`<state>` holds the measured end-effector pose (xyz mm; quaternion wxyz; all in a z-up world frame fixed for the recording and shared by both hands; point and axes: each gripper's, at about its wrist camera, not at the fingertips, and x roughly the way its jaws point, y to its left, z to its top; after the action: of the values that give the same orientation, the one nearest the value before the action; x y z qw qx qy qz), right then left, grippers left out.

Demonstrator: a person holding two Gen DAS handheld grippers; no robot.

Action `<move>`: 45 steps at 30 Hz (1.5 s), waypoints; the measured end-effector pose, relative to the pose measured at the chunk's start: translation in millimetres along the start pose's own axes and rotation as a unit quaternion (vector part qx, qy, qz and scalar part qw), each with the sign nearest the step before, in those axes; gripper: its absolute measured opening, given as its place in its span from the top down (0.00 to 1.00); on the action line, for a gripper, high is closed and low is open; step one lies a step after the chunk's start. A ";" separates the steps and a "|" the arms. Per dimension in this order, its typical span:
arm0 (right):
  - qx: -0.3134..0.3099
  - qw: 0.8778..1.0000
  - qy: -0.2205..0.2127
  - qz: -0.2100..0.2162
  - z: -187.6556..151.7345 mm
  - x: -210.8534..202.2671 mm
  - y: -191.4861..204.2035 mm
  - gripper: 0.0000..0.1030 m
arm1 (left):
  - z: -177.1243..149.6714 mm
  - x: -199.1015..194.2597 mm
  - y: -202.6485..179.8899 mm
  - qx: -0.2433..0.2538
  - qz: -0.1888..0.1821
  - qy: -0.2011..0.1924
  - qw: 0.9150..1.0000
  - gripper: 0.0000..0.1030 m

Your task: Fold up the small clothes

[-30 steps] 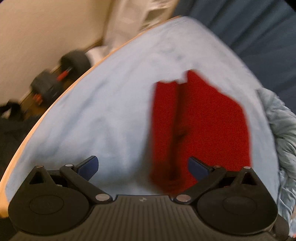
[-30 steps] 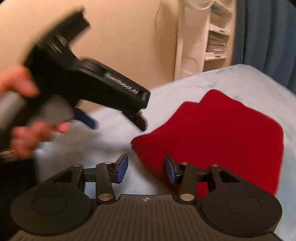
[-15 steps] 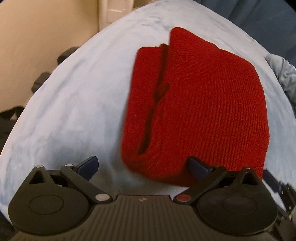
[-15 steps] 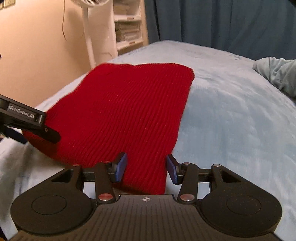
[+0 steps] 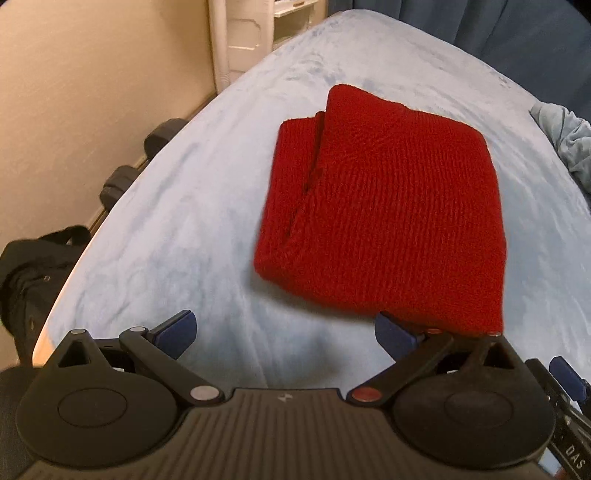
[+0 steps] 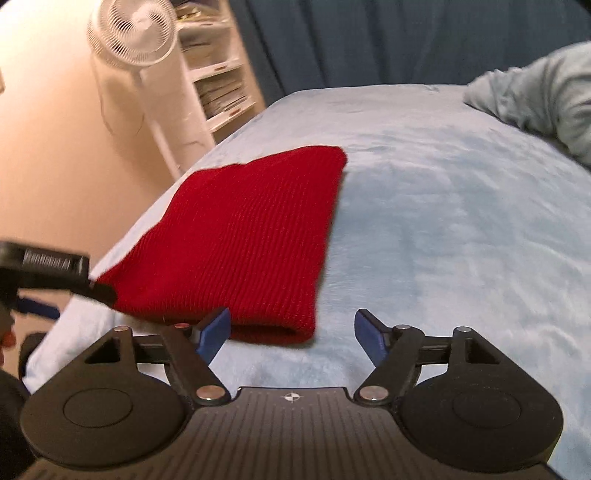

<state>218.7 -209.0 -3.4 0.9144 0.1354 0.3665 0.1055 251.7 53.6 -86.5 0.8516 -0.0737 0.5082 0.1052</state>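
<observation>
A red knit garment (image 5: pixel 384 206) lies folded flat on the light blue bed cover (image 5: pixel 192 221); a fold seam runs down its left side. It also shows in the right wrist view (image 6: pixel 240 240). My left gripper (image 5: pixel 284 332) is open and empty, just short of the garment's near edge. My right gripper (image 6: pixel 291 332) is open and empty, its left fingertip (image 6: pixel 214 328) beside the garment's near right corner. The left gripper's body (image 6: pixel 51 273) shows at the left of the right wrist view.
A bundle of pale blue-grey cloth (image 6: pixel 535 96) lies at the bed's far right, also in the left wrist view (image 5: pixel 565 144). A white fan (image 6: pixel 136 33) and white shelf (image 6: pixel 218 81) stand beyond the bed. Dumbbells (image 5: pixel 140 162) and a black bag (image 5: pixel 33 273) lie on the floor at left.
Both grippers drew back from the red garment. The right gripper's jaws have opened wider. The garment lies still, folded.
</observation>
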 end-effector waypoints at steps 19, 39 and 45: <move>0.062 0.997 0.023 -0.046 -7.8 -6.0 -43.5 0.23 | 2.1 -6.3 5.2 -0.038 0.008 -0.003 0.999 0.00; 0.123 0.988 0.075 -0.061 -16.0 27.7 -77.4 0.23 | 17.6 28.0 9.5 -0.125 -0.025 0.034 0.991 0.00; 0.151 0.984 0.078 -0.059 -12.0 32.9 -90.9 0.21 | 22.6 34.4 3.1 -0.146 -0.039 0.040 0.988 0.00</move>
<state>242.2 -282.9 -62.3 0.8568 0.2416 0.4556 0.0050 286.0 65.4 -106.1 0.8143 -0.2209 0.5178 0.1416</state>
